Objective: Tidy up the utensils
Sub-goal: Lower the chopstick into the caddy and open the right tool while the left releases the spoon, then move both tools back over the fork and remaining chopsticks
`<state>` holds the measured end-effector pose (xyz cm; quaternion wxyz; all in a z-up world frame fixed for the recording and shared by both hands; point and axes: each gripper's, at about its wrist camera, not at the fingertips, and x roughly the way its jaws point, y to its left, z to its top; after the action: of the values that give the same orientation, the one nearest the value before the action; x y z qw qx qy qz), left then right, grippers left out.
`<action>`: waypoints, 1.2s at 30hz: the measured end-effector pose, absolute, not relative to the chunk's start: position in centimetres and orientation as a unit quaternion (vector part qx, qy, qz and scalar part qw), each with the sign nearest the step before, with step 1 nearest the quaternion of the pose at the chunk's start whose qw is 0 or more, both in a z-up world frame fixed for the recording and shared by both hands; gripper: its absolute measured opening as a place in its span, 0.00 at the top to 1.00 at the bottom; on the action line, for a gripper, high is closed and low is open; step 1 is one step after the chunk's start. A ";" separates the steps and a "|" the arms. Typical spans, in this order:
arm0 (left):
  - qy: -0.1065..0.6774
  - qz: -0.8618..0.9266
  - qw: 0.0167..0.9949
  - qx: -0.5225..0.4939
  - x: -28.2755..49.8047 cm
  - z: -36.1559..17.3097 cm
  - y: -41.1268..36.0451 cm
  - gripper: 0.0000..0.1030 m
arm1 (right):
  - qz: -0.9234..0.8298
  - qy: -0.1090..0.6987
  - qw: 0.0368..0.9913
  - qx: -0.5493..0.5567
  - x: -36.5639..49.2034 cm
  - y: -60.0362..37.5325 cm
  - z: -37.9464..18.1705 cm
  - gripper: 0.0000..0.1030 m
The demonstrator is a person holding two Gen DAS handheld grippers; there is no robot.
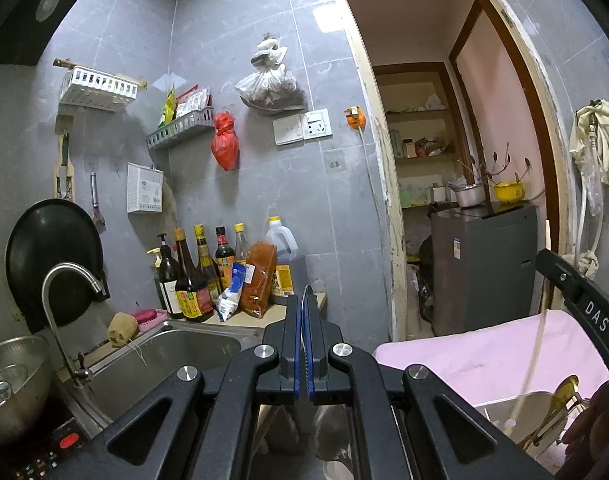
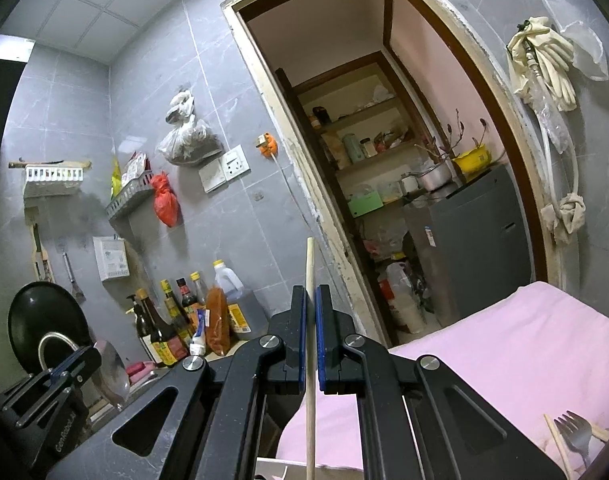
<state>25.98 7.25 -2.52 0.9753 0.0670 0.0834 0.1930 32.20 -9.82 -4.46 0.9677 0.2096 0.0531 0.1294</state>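
right gripper [image 2: 311, 340], at centre of its own view, is clamped on a pale wooden chopstick [image 2: 310, 360] standing nearly upright between the blue pads. left gripper [image 1: 303, 344] is pinched on a thin metal handle, apparently the steel spoon [image 2: 111, 372] seen at lower left of the right view. both point about level. i'd lower the chopstick slowly, keeping it vertical, into the metal container [image 1: 536, 408] at lower right, on the pink cloth [image 1: 484, 352]. a fork [image 2: 572, 434] lies loose there.
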 end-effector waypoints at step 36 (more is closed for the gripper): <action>0.146 0.042 0.987 -0.049 22.8 3.5 3.7 0.13 | 0.149 0.107 0.974 0.132 26.2 -20.1 2.3 0.27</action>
<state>22.80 3.67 3.55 0.9872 -0.0486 0.1457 0.0418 26.20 -20.12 2.32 0.9742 0.1318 0.1067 0.1492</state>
